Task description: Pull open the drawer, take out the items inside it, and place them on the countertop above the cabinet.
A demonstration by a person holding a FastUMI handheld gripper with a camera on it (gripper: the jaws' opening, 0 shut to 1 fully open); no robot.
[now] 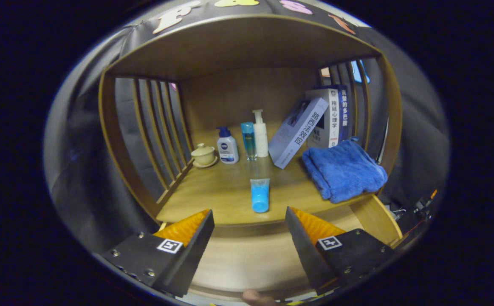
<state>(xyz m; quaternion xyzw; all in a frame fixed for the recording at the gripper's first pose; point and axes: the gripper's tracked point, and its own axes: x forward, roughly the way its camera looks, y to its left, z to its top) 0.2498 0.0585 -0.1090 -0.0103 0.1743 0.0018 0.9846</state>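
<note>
- The tool (249,231) is wide open with nothing between its fingers; it hangs in front of the cabinet, aimed at the front edge of the counter (230,195).
- A small blue tube (260,194) lies on the counter just beyond the fingers, cap end toward the tool, roughly on the line between them. It looks like an item already taken out, though I cannot confirm that.
- The tube looks light and soft-walled, so a hard squeeze would dent it; its smooth plastic may slip. The stiffer cap end or the middle of the body is the best place to pinch, across its narrow width.
- Below the counter's front edge a wooden panel (247,259) spans the space under the fingers; I judge it to be the drawer, but no handle is visible and I cannot tell whether it is open.
- Farther back stand a lidded cup (203,155), a pump bottle (227,146), a slim blue bottle (249,140) and a tall white dispenser (260,134).
- Leaning books (310,123) and a folded blue towel (342,172) fill the right side, leaving bare wood near the tube for further items.
</note>
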